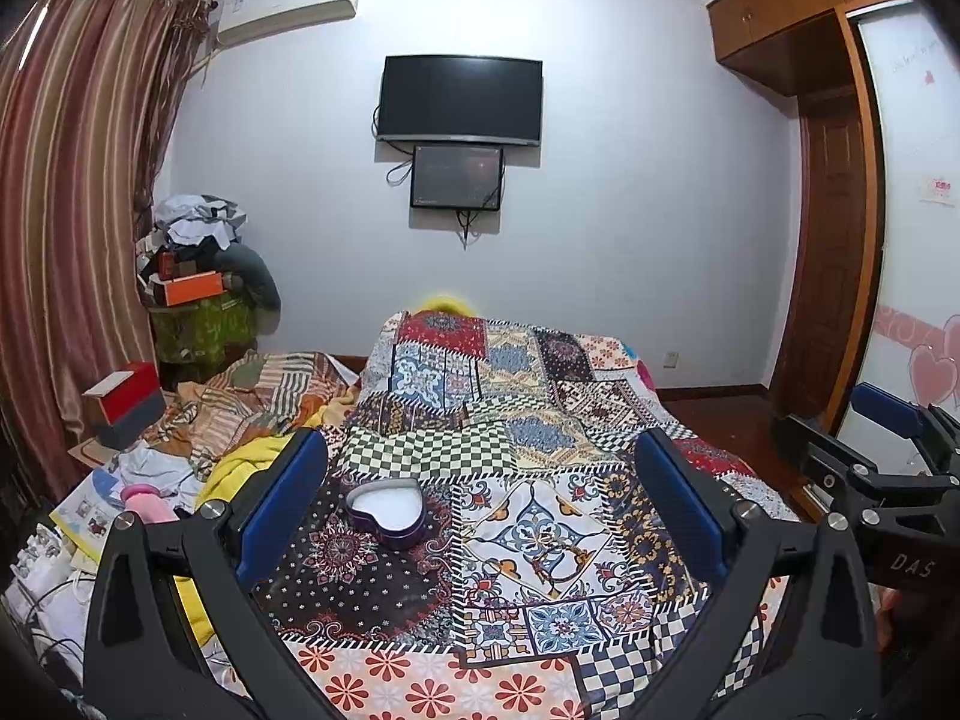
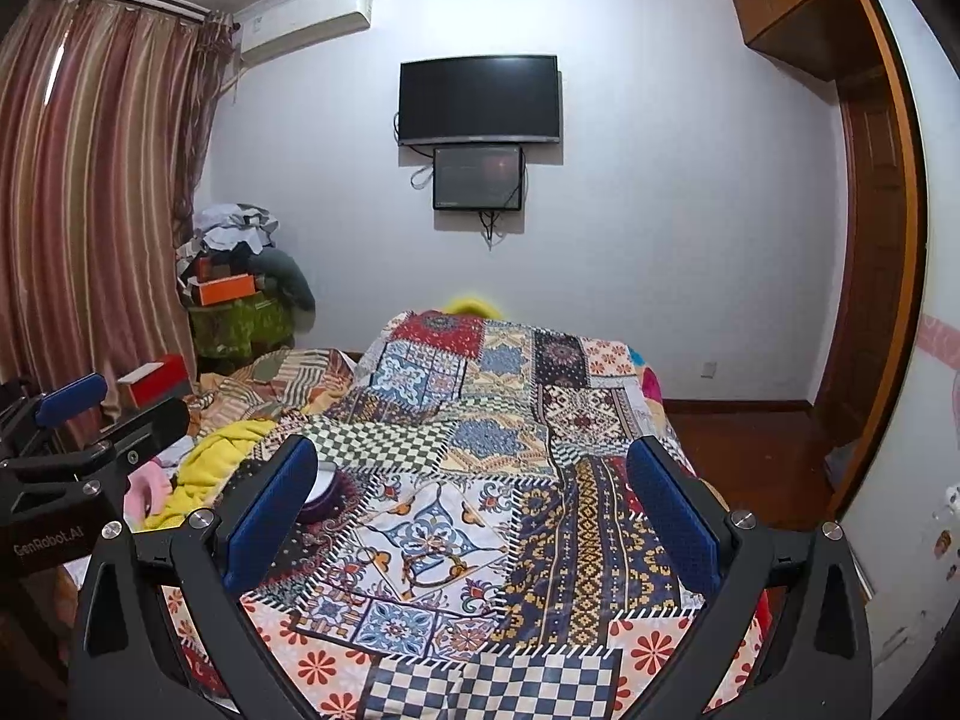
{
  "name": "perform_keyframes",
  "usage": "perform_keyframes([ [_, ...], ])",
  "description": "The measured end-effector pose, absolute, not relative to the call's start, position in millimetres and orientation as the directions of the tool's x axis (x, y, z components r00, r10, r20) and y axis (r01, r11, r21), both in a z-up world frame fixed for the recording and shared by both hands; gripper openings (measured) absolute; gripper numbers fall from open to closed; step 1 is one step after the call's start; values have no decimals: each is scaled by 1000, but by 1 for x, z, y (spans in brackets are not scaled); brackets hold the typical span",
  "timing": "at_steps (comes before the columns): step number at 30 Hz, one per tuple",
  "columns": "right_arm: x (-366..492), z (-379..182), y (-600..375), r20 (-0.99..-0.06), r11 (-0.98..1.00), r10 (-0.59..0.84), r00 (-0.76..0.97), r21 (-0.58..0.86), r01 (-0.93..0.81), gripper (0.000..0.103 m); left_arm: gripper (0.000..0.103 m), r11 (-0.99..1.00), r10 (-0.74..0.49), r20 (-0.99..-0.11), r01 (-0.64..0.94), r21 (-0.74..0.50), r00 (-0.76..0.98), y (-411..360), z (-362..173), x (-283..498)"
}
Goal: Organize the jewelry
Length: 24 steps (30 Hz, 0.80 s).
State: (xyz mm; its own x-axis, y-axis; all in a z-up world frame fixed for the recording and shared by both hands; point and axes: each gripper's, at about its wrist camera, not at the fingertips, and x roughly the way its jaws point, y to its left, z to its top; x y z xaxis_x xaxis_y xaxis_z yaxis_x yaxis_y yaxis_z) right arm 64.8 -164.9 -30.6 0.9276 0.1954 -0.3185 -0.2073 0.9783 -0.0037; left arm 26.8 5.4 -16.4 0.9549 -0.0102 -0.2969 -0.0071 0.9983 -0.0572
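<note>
A purple heart-shaped box (image 1: 389, 510) with a white inside lies open on the patchwork bedspread (image 1: 540, 420). It sits just inside the left finger of my left gripper (image 1: 480, 480), which is open with nothing held. In the right wrist view the same box (image 2: 324, 495) shows partly behind the left finger of my right gripper (image 2: 474, 474), also open with nothing held. The right gripper appears at the right edge of the left wrist view (image 1: 888, 456), hovering beside the bed. I see no loose jewelry in either view.
Crumpled bedding, a yellow blanket (image 1: 240, 468) and a red and grey box (image 1: 123, 402) crowd the bed's left side. A pile of clothes and boxes (image 1: 204, 276) stands in the corner by striped curtains. A wardrobe (image 1: 840, 210) is on the right; screens hang on the far wall.
</note>
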Motion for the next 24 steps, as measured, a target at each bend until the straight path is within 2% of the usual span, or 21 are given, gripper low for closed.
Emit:
perform_keyframes([
  [10,101,-64,-180,-444,987,136,886,-12,-158,102,103,996,5,-419,-40,-76,908,11,-43,70],
  [18,124,-94,-192,-539,988,69,840,-78,-131,102,103,997,10,-562,-50,-55,827,19,-84,112],
  [24,142,-120,-201,-626,984,100,774,-51,-169,102,103,997,-36,-677,-20,-74,735,26,-121,137],
])
